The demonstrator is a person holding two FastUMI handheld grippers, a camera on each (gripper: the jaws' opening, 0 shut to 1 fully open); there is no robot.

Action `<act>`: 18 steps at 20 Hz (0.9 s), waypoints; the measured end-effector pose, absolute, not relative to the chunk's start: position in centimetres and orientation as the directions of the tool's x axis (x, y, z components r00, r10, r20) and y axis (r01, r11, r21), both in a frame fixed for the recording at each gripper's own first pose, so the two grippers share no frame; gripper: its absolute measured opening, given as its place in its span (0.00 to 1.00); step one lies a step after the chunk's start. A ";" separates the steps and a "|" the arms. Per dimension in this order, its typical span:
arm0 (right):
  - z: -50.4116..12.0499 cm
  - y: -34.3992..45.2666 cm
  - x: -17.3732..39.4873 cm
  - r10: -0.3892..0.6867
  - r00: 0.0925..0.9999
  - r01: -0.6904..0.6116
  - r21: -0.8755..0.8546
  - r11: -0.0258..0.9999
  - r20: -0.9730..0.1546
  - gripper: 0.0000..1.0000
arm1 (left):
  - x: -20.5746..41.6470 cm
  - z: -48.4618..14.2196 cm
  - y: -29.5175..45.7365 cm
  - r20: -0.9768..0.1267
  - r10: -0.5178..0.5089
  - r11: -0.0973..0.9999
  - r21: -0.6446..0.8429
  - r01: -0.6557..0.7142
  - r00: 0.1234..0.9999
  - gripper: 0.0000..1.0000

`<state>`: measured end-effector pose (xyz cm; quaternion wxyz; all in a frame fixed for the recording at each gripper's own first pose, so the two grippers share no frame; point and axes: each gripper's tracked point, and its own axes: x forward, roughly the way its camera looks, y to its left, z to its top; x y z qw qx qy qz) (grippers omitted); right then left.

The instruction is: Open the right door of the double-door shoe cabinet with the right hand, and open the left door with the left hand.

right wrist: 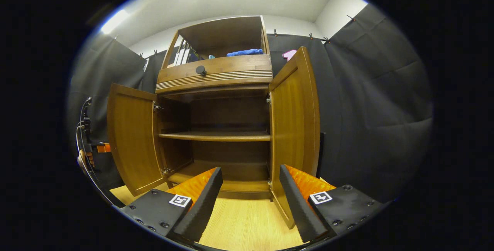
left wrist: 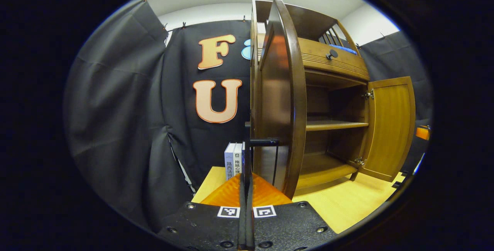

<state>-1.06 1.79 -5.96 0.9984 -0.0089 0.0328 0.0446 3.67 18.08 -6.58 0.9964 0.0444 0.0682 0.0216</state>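
Both doors stand open; left tongs (left wrist: 246, 181) pinch the left door's handle (left wrist: 264, 142) (right tongs (right wrist: 250, 193) spread).

Left hand-held gripper (left wrist: 246, 189) fingers pressed together; right hand-held gripper (right wrist: 251, 189) spread wide.

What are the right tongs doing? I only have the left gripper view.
Observer: The right tongs are open with nothing between them, facing the front of the cabinet.
Operator: How wide does the left door stand, seen from the front?
Observer: In the right gripper view the left door is swung well out, with its inner face towards the camera.
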 end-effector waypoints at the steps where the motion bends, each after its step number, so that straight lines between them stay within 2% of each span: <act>1: -6.0 1.8 -0.9 0.087 0.994 -0.088 -0.019 0.996 -0.067 0.96 | 3.6 -6.5 18.5 -0.134 0.044 0.996 0.084 -0.032 0.990 0.00; 2: -6.0 1.9 -0.8 0.084 0.994 -0.086 -0.023 0.996 -0.067 0.96 | 3.6 -6.5 18.7 -0.135 0.040 0.996 0.084 -0.028 0.990 0.00; 3: -6.1 1.8 -0.7 0.081 0.995 -0.083 -0.025 0.996 -0.066 0.90 | 3.6 -6.4 18.8 -0.133 0.035 0.996 0.083 -0.024 0.991 0.00; 4: -6.1 1.9 -0.7 0.079 0.995 -0.081 -0.025 0.996 -0.067 0.89 | 3.6 -6.4 18.7 -0.134 0.032 0.997 0.080 -0.021 0.990 0.00; 5: -6.2 1.9 -0.6 0.079 0.994 -0.081 -0.022 0.996 -0.069 0.96 | 3.6 -6.6 18.6 -0.136 0.030 0.997 0.079 -0.020 0.990 0.00; 12: -6.8 1.4 -0.2 0.071 0.993 -0.074 -0.028 0.997 -0.089 0.96 | 0.5 -6.2 18.1 -0.137 0.097 0.995 0.053 -0.090 0.986 0.00; 18: -7.1 1.1 -0.1 0.077 0.992 -0.080 -0.021 0.997 -0.097 0.96 | -4.0 -4.8 15.8 -0.115 0.095 0.995 -0.006 -0.096 0.989 0.01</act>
